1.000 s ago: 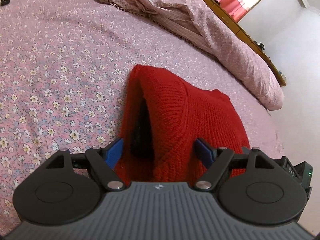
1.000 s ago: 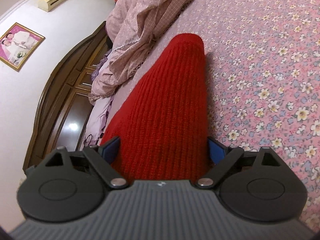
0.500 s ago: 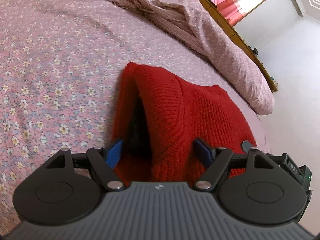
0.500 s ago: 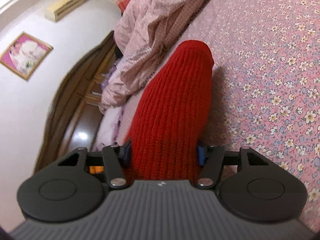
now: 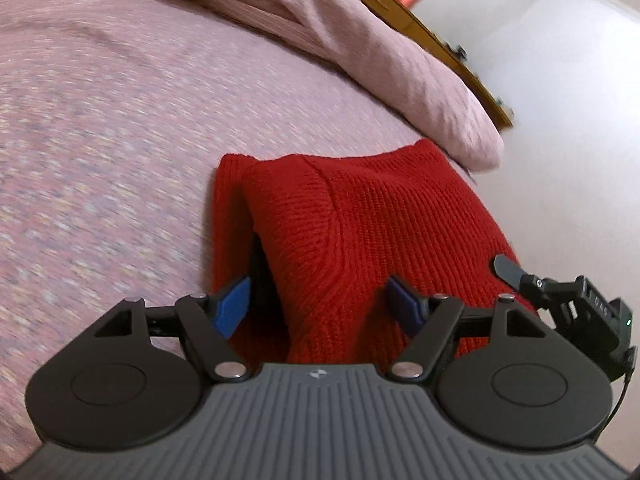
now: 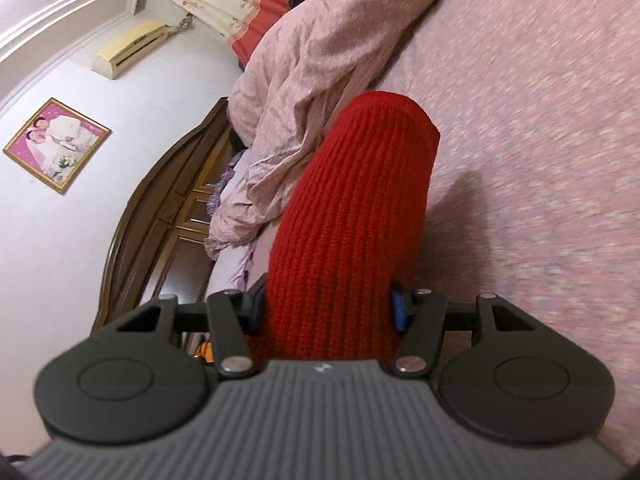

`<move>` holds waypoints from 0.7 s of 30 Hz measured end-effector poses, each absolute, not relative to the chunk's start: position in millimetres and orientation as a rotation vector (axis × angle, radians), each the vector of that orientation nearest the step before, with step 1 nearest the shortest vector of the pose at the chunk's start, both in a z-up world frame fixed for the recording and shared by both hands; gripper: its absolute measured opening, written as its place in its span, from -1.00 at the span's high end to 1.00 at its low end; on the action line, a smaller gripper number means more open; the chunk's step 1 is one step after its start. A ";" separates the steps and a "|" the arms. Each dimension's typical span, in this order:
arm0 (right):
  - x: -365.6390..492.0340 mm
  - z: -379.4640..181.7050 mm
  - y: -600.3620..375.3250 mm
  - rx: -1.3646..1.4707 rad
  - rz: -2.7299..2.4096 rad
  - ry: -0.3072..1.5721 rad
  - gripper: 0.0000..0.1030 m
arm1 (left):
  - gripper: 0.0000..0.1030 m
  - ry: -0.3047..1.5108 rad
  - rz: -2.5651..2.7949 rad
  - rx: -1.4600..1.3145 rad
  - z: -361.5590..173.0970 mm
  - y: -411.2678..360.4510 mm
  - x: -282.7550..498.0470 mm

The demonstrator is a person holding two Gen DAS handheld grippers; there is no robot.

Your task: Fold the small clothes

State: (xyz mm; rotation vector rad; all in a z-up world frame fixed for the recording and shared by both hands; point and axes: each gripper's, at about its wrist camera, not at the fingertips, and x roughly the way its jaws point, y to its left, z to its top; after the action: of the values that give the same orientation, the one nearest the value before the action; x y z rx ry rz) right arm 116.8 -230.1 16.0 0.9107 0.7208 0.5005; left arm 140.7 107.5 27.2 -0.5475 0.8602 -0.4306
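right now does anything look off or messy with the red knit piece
Nothing is damaged. The red knit garment is bunched between both grippers rather than flat, and a rumpled pink quilt is heaped on the bed beyond it.

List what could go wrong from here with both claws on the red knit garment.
1. The left claw stands fairly wide around a thick bunch of the red knitted garment; the knit could slip out mid-fold.
2. The right claw pinches a different part of the garment, lifted off the pink floral bedsheet; uneven pulling may skew the fold.
3. The crumpled pink quilt lies close and could snag.
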 end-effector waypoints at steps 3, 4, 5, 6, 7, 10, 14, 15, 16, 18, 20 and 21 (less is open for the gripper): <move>100.8 20.7 -250.7 0.906 0.475 0.726 -0.14 | -0.51 0.877 -0.467 -0.515 29.7 85.1 132.5; 96.8 21.3 -255.6 0.905 0.469 0.728 -0.14 | -0.51 0.883 -0.476 -0.503 30.2 78.4 129.4; 91.7 22.0 -262.1 0.902 0.460 0.731 -0.14 | -0.51 0.889 -0.485 -0.486 30.7 70.8 125.8; 87.4 21.7 -264.0 0.898 0.453 0.733 -0.14 | -0.51 0.893 -0.488 -0.467 31.1 64.2 123.5; 83.7 21.1 -268.3 0.890 0.445 0.738 -0.14 | -0.51 0.896 -0.487 -0.448 31.2 58.9 121.1; 81.2 13.7 -274.1 0.878 0.405 0.767 -0.15 | -0.51 0.913 -0.455 -0.380 29.6 45.3 117.2; 81.4 -6.1 -270.4 0.797 0.328 0.813 -0.18 | -0.51 0.921 -0.413 -0.315 27.8 41.7 114.6; 80.2 -11.1 -272.5 0.798 0.318 0.820 -0.19 | -0.52 0.920 -0.408 -0.307 28.1 41.3 113.0; 79.9 -16.5 -272.7 0.803 0.309 0.825 -0.19 | -0.52 0.919 -0.402 -0.298 29.0 40.6 111.7; 76.5 -21.8 -273.6 0.785 0.301 0.821 -0.23 | -0.53 0.915 -0.389 -0.278 29.6 41.0 113.1; 73.1 -21.5 -270.9 0.756 0.292 0.807 -0.27 | -0.53 0.909 -0.376 -0.259 32.2 38.0 110.6; 71.7 -20.2 -270.0 0.748 0.286 0.802 -0.31 | -0.53 0.904 -0.370 -0.247 33.9 36.2 108.8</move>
State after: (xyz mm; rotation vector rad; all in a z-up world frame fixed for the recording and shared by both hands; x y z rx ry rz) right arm 71.7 -270.0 -20.2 0.7478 0.8024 0.2862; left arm 108.8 36.2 33.9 -0.2473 0.9043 -0.3697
